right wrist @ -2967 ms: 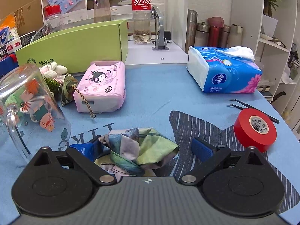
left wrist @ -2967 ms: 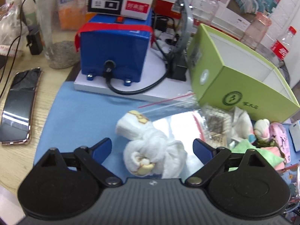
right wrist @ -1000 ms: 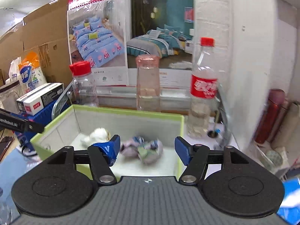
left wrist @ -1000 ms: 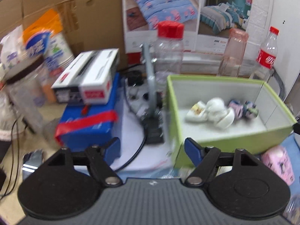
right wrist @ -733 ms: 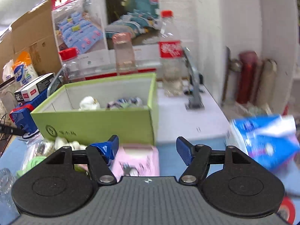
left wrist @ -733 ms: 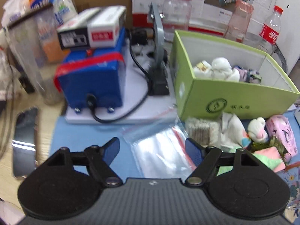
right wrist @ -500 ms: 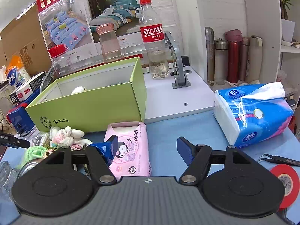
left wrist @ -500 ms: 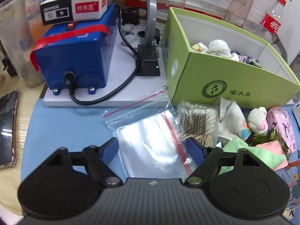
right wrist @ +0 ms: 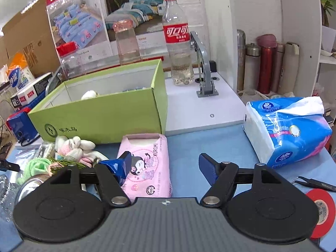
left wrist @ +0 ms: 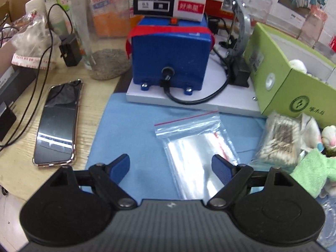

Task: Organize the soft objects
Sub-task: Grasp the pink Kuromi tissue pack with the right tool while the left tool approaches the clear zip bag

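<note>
Two grippers hang over a crowded blue mat (left wrist: 130,130), both with jaws spread wide and holding nothing. The left gripper (left wrist: 171,166) hovers above one clear zip bag (left wrist: 197,147); the right gripper (right wrist: 166,164) is above one pink tissue pack (right wrist: 147,163). One green box (right wrist: 105,117) stands behind, with one white soft bundle (right wrist: 89,94) peeking over its rim; the rest of its contents are hidden by the wall. In front of the box lies a heap of soft things: a plush toy (right wrist: 73,146) and a green cloth (left wrist: 313,170), partly cut off. One phone (left wrist: 58,124) and one blue tissue pack (right wrist: 287,130) lie apart.
</note>
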{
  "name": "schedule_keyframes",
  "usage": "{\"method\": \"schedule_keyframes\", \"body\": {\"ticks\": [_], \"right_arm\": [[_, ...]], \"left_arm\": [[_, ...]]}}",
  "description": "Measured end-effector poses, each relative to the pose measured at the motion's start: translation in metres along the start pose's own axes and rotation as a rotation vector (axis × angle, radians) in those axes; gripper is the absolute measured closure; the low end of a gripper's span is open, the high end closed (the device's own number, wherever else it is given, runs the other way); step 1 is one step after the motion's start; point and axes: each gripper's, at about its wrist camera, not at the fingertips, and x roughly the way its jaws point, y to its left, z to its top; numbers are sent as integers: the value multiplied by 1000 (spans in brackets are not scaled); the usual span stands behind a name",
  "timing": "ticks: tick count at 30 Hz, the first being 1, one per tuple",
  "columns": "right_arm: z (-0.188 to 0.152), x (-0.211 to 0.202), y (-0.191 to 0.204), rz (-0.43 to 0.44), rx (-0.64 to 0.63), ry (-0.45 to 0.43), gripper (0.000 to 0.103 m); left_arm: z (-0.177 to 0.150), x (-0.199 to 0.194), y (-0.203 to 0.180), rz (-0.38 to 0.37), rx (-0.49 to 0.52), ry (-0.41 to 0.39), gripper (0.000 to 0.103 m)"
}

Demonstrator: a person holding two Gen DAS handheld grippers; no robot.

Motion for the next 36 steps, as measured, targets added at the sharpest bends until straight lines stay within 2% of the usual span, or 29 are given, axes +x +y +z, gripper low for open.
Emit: {"method": "schedule_keyframes", "body": {"ticks": [4, 8, 11, 16, 20, 24, 25, 27, 30, 31, 34, 36], "right_arm": [[3, 11, 4, 24, 4, 26, 46], [7, 29, 18, 33, -55, 70, 46], [11, 44, 24, 102, -62, 93, 46], [14, 73, 22, 32, -101, 187, 45], [4, 58, 7, -27, -147, 198, 44], [-11, 35, -21, -85, -114, 183, 43], [-15, 31, -24, -90, -106, 174, 43], [-21, 27, -26, -96, -110, 146, 42], [-25, 27, -24, -103, -103, 119, 38], [-26, 28, -24, -105, -103, 114, 38], [-24, 32, -22, -112, -99, 112, 34], [-22, 34, -21, -113, -102, 113, 33]], "left_arm": [[6, -6, -15, -37, 8, -21, 17], [8, -4, -25, -19, 31, -26, 17], [9, -4, -25, -29, 17, -21, 17], [8, -8, -22, -24, 20, -26, 16], [4, -8, -19, -48, 11, -20, 10], [0, -4, -21, -75, -11, 7, 9], [-1, -3, -23, -74, -13, 13, 6], [-2, -1, -26, -60, -21, 12, 1], [1, 5, -31, -64, -32, 12, 1], [2, 8, -34, -48, -27, 15, 1], [-1, 19, -43, 62, 22, 21, 1], [-6, 28, -43, 97, 53, 41, 1]]}}
